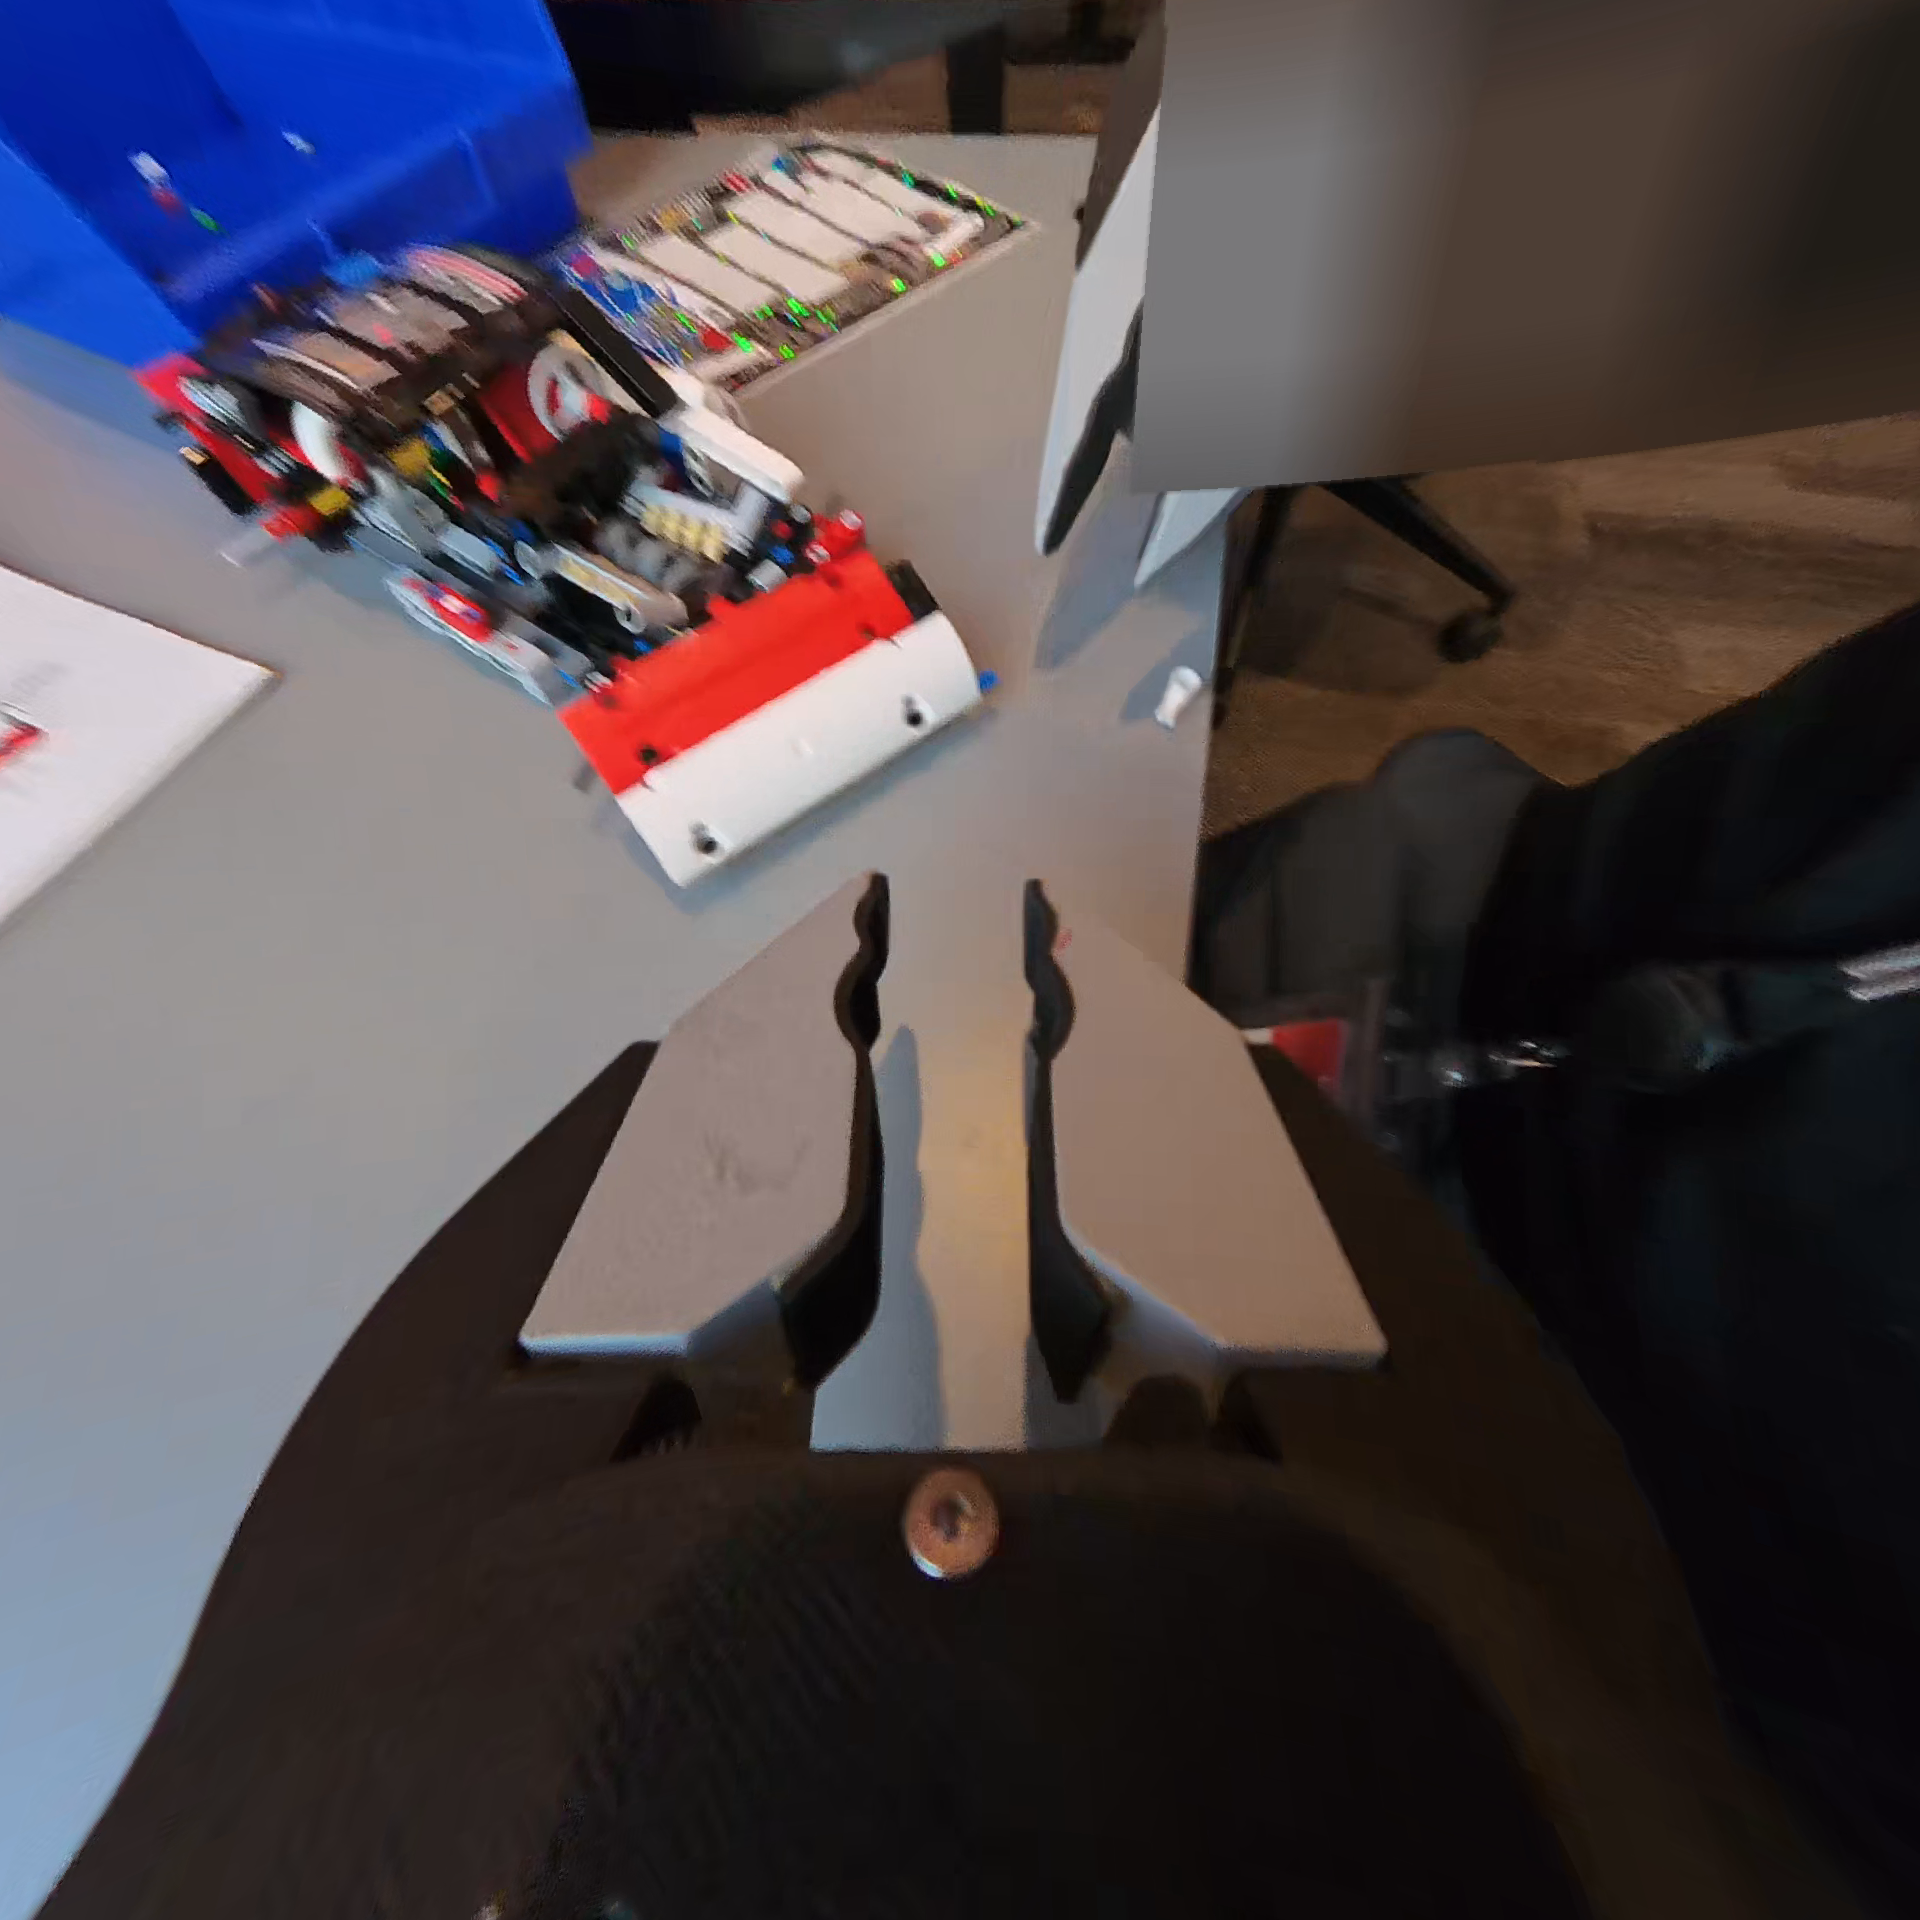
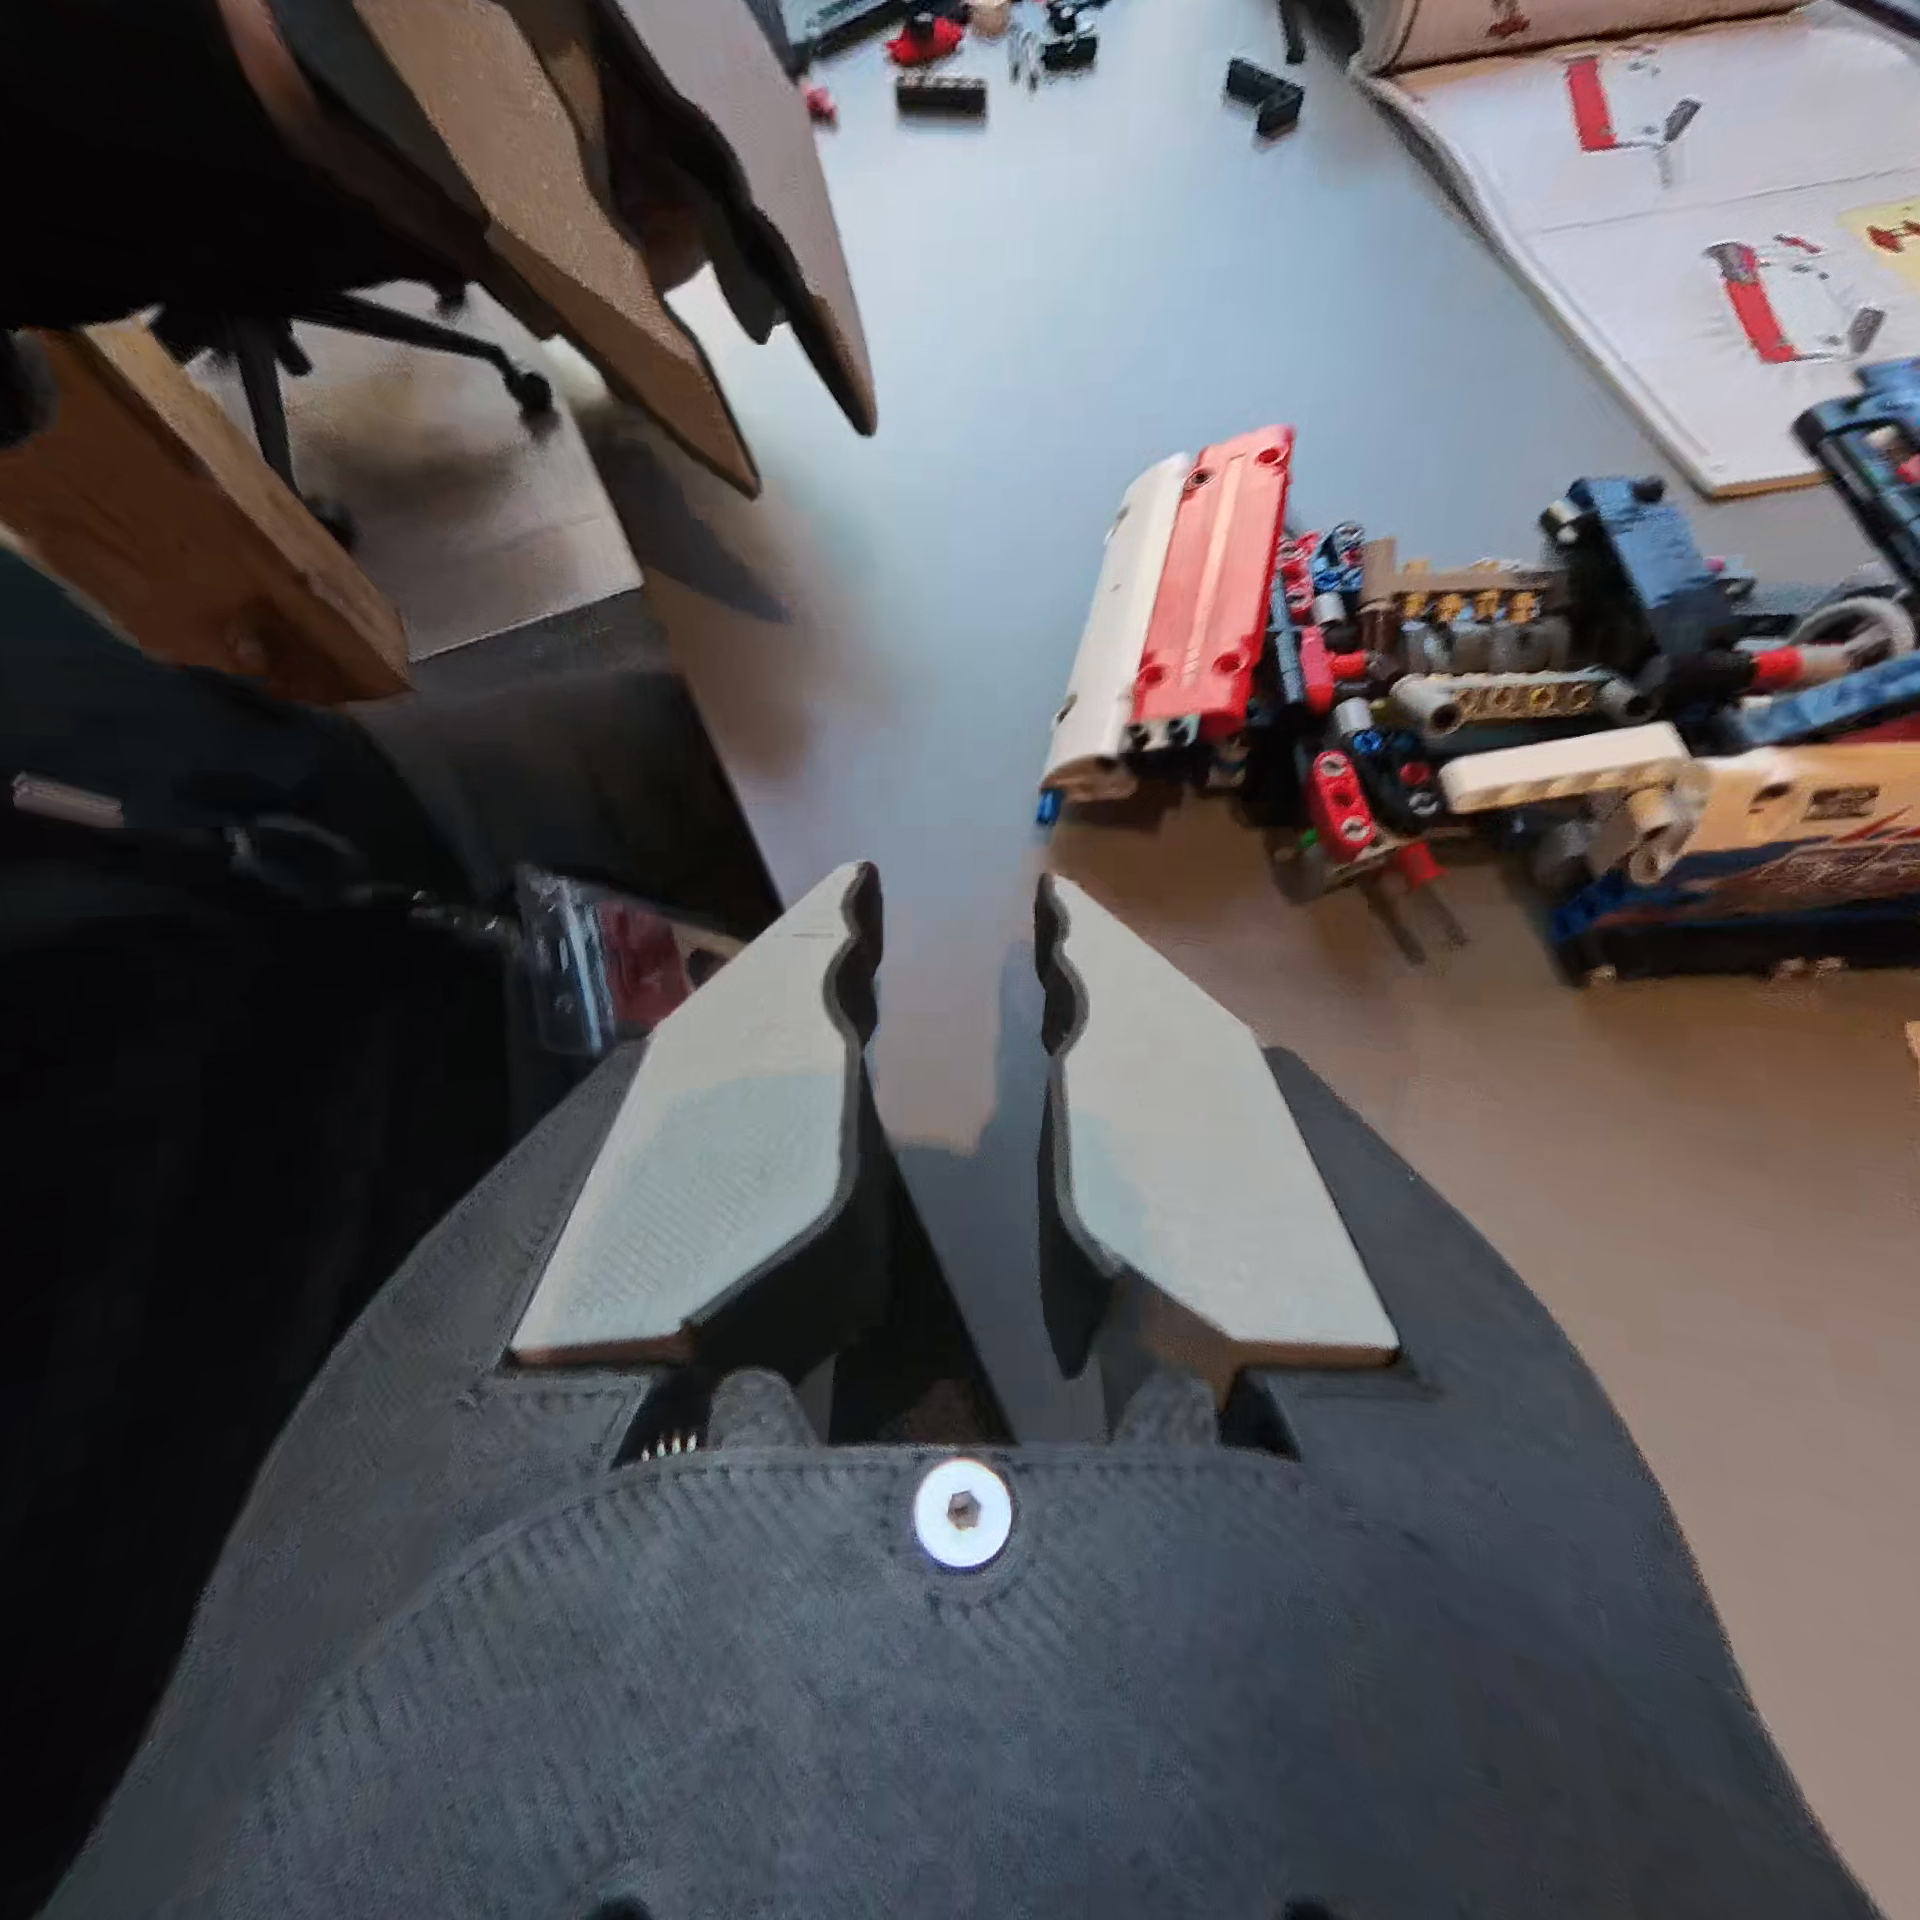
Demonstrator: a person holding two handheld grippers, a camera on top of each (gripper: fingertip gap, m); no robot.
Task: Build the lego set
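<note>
Hovering spread, empty: left hand-held gripper (image 1: 956, 894), right hand-held gripper (image 2: 958, 883); lego model (image 2: 1455, 707) stickered.

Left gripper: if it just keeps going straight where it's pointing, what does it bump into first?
Probably the white end panel of the lego model. The left gripper is open and empty, over bare table, with the panel just ahead and slightly to its left. Depth is unclear; it might skim past.
</note>
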